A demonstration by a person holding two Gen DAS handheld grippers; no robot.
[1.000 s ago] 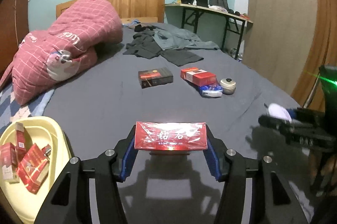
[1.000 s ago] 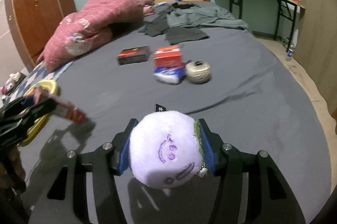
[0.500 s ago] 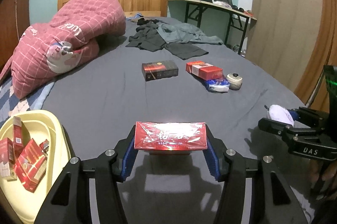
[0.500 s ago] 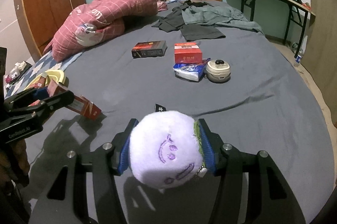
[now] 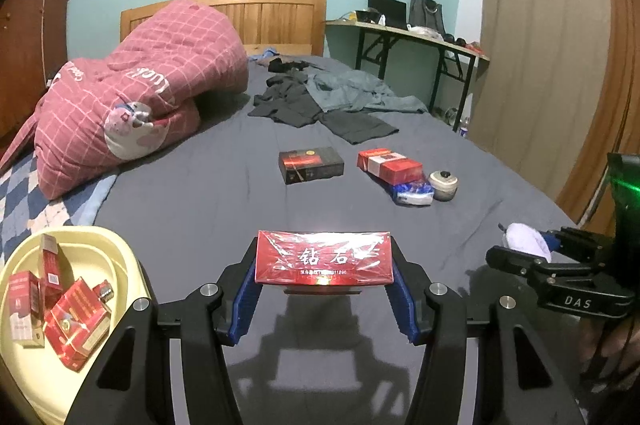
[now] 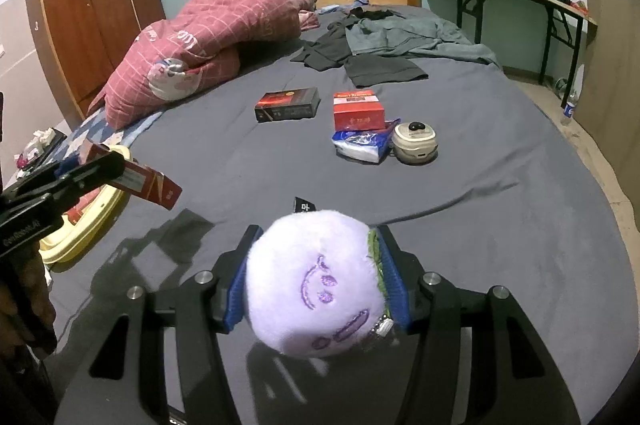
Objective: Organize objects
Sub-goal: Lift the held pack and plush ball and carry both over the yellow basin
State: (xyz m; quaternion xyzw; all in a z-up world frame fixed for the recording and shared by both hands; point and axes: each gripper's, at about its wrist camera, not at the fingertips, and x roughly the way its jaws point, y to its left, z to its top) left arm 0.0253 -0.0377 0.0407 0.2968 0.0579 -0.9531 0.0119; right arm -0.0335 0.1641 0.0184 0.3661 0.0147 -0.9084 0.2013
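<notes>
My left gripper [image 5: 324, 289] is shut on a red carton [image 5: 324, 257] with gold characters and holds it above the dark bed sheet. It also shows at the left of the right wrist view [image 6: 92, 169]. My right gripper [image 6: 316, 285] is shut on a round purple plush toy [image 6: 316, 285] with a stitched face; it shows at the right of the left wrist view [image 5: 524, 245]. A yellow basin [image 5: 120, 257] with several red boxes [image 5: 76, 325] sits at the lower left.
On the bed lie a black box [image 5: 311, 165], a red box [image 5: 390, 167], a blue tissue pack [image 5: 412, 193] and a small round beige container [image 5: 443, 184]. A pink quilt [image 5: 132, 109] and dark clothes [image 5: 320, 101] lie farther back. A desk [image 5: 420, 41] stands at the right.
Both grippers have risen and tilted up a little with their loads, so the bed's objects sit lower in view. Both grips are unchanged.
</notes>
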